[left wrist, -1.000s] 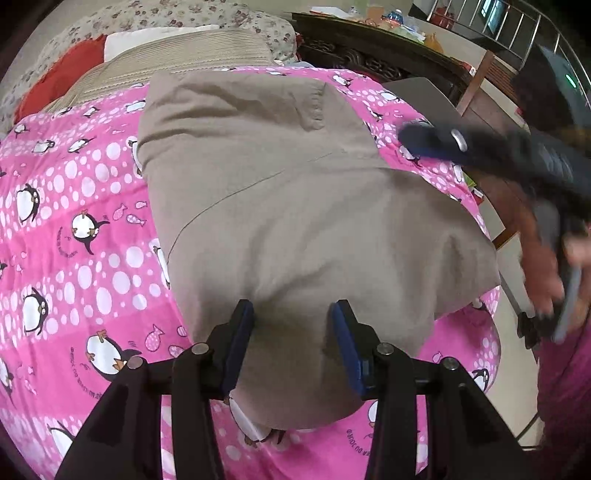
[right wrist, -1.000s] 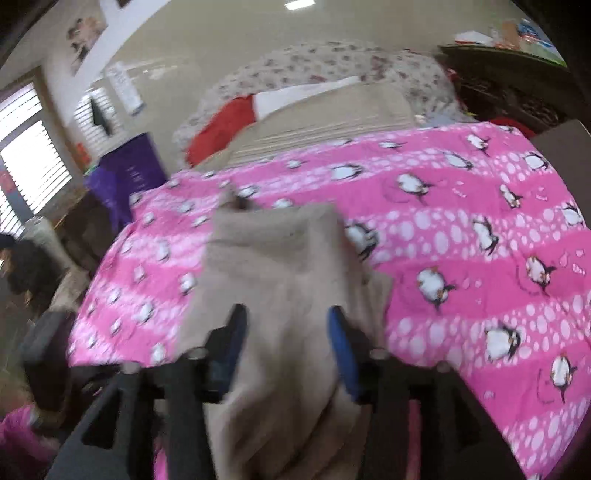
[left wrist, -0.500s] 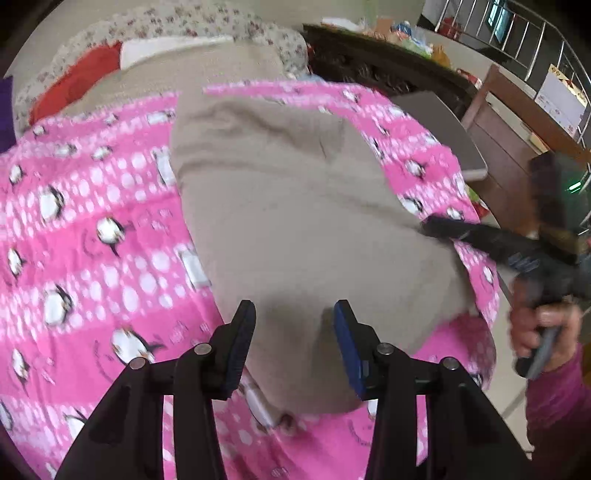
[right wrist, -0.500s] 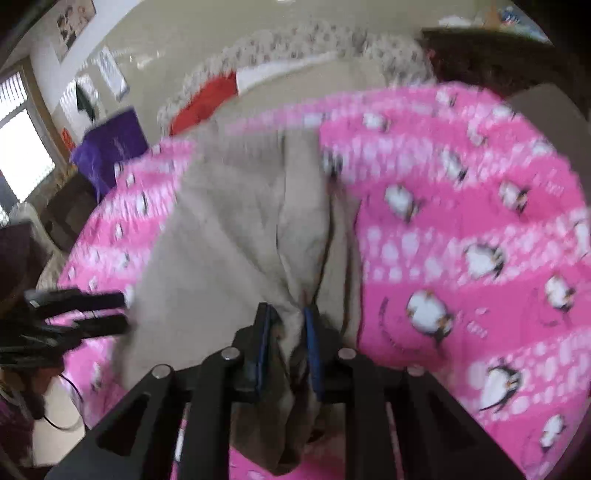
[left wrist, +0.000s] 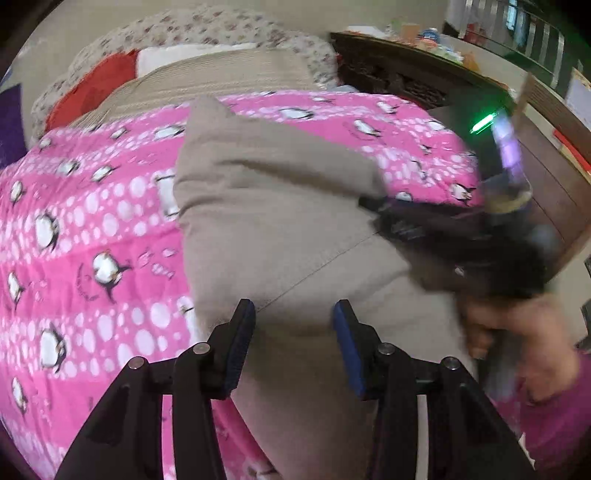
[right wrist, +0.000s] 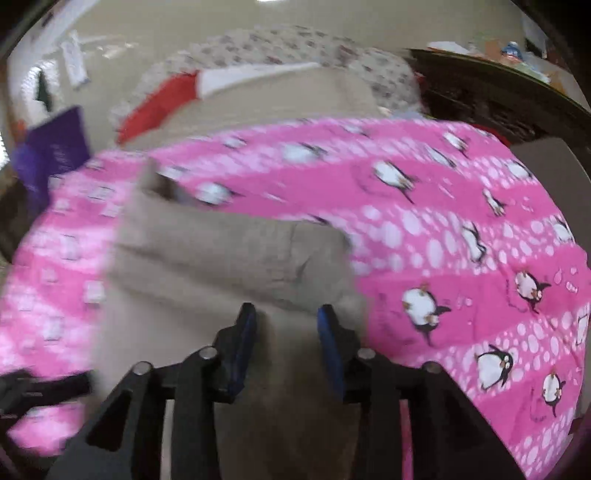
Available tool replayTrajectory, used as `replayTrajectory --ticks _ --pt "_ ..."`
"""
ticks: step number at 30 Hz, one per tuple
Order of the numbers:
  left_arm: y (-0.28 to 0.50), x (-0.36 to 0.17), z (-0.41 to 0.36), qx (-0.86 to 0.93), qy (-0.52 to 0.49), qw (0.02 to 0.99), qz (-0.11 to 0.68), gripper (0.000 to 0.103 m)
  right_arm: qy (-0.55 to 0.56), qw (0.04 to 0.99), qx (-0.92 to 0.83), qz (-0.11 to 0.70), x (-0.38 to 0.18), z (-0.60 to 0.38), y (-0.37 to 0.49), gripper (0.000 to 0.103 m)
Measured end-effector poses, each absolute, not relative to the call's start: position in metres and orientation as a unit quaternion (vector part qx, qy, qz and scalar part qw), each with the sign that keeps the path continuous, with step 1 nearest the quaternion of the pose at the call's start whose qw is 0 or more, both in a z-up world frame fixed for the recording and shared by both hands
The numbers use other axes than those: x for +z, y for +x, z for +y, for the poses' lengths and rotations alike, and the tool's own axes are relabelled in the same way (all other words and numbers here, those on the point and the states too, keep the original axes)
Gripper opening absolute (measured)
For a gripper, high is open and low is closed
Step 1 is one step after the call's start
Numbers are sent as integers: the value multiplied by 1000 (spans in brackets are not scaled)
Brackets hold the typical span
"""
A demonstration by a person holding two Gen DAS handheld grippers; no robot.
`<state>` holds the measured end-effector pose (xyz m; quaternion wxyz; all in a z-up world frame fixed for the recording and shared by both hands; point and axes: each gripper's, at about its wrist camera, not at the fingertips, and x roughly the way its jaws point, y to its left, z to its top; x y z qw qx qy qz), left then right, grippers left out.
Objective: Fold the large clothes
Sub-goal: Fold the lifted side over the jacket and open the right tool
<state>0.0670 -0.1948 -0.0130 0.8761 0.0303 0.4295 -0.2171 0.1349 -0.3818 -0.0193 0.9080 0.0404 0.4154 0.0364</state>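
Left wrist view: pink penguin-print quilt (left wrist: 92,229) at left; beige soft woven garment (left wrist: 277,221) lies on it, long axis running from grippers toward pillows. Left gripper (left wrist: 293,314) spread, gripping nothing. Right gripper (right wrist: 286,317) just reopening, cloth between jaws, unpinched. Limp, light; grip near-edge corners.

The garment (left wrist: 280,229) between and ahead of the jaws is plain beige-brown, and the quilt (left wrist: 92,236) under it on the bed is bright pink with white dots and black-and-white penguins. Beyond the jaws lie a tan striped cover (left wrist: 218,75), a red cloth (left wrist: 96,86), a white one (left wrist: 177,57), and a pale pillow with small flowers (left wrist: 236,27). Both grippers, left (left wrist: 293,325) and right (right wrist: 286,325), are black with blue pads; the sleeve (left wrist: 554,417) right of the left jaws is magenta.
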Motion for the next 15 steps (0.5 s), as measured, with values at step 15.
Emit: replayTrajectory --ticks 15 --pt "33 -2 -182 -203 36 879 431 33 49 911 125 389 16 -415 32 48"
